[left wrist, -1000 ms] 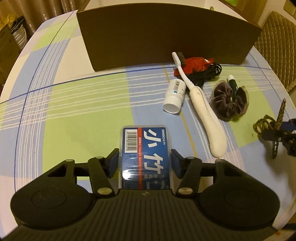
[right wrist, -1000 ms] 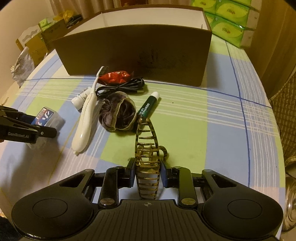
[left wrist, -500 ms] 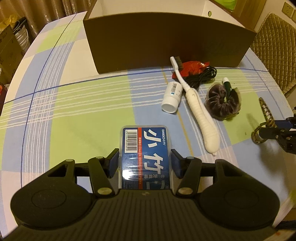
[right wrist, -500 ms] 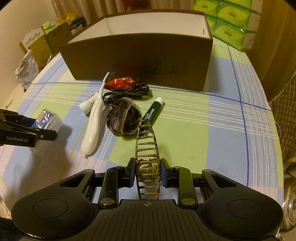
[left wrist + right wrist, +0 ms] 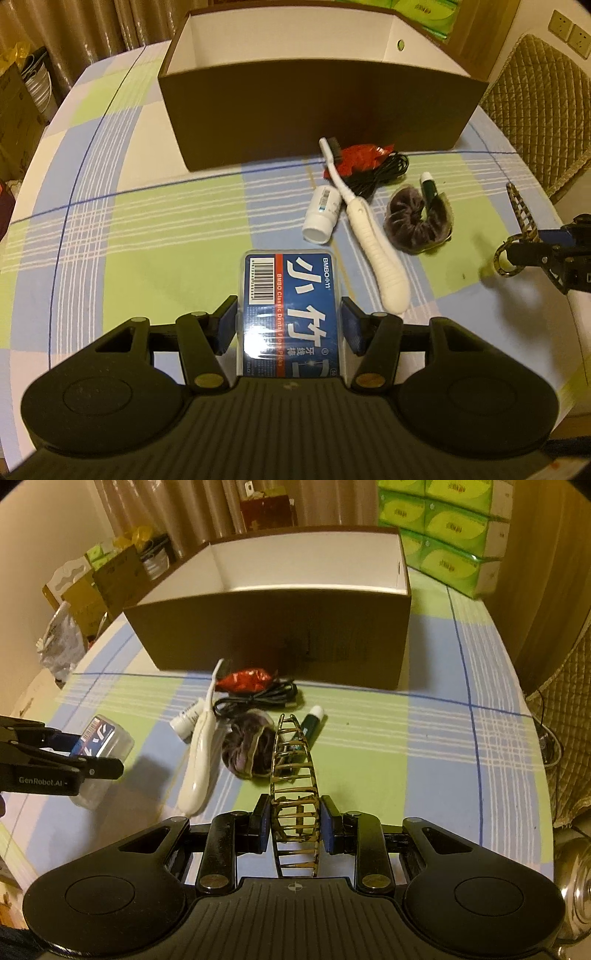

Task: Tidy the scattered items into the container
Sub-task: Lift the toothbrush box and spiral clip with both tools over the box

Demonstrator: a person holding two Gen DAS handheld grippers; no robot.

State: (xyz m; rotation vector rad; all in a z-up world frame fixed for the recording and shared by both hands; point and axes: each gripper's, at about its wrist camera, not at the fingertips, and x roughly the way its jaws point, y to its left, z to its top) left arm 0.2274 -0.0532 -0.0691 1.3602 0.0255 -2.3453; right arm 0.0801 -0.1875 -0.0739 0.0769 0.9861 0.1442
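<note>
My left gripper (image 5: 290, 325) is shut on a clear box of dental floss picks (image 5: 290, 295) with a blue label, held above the table. My right gripper (image 5: 294, 821) is shut on a tortoiseshell hair claw clip (image 5: 293, 771), also lifted. The brown cardboard box (image 5: 314, 110), open and white inside, stands beyond both. In front of it lie a white toothbrush (image 5: 369, 236), a small white bottle (image 5: 322, 214), a red wrapper (image 5: 360, 157), a black cable (image 5: 384, 171), a dark velvet scrunchie (image 5: 415, 219) and a green lip balm tube (image 5: 429, 186).
A checked green, blue and white cloth covers the round table (image 5: 129, 221). Green tissue packs (image 5: 450, 535) stand behind the box at the right. A quilted chair (image 5: 543, 110) is at the table's right side. Cartons and bags (image 5: 92, 587) crowd the floor at the left.
Both grippers have risen with their loads. The box's white inside has come into view over its near wall, and the table items look smaller and farther.
</note>
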